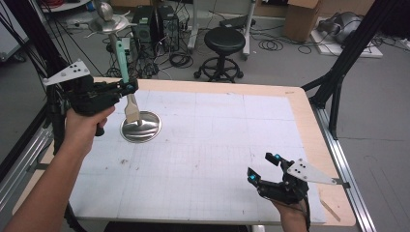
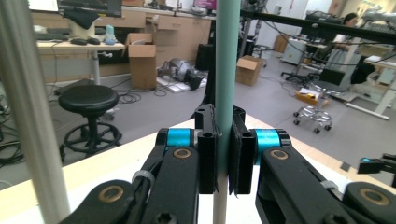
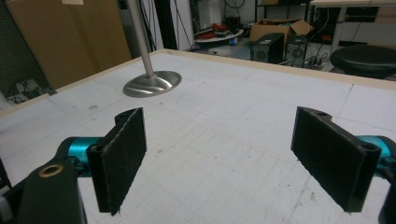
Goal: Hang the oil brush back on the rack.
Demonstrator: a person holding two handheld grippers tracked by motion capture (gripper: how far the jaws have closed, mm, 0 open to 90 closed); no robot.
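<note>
A spatula with a teal handle and a pale flat blade stands nearly upright at the table's left. My left gripper is shut on the handle low down, just above the blade; in the left gripper view the black pads clamp the teal handle. The blade hangs over the round base of a metal stand, whose pole rises beside it. My right gripper rests low near the table's front right, open, with nothing between its pads.
The stand's base and pole stand far left on the white gridded mat. Behind the table are a black stool and computer towers. A black frame leg stands at the right edge.
</note>
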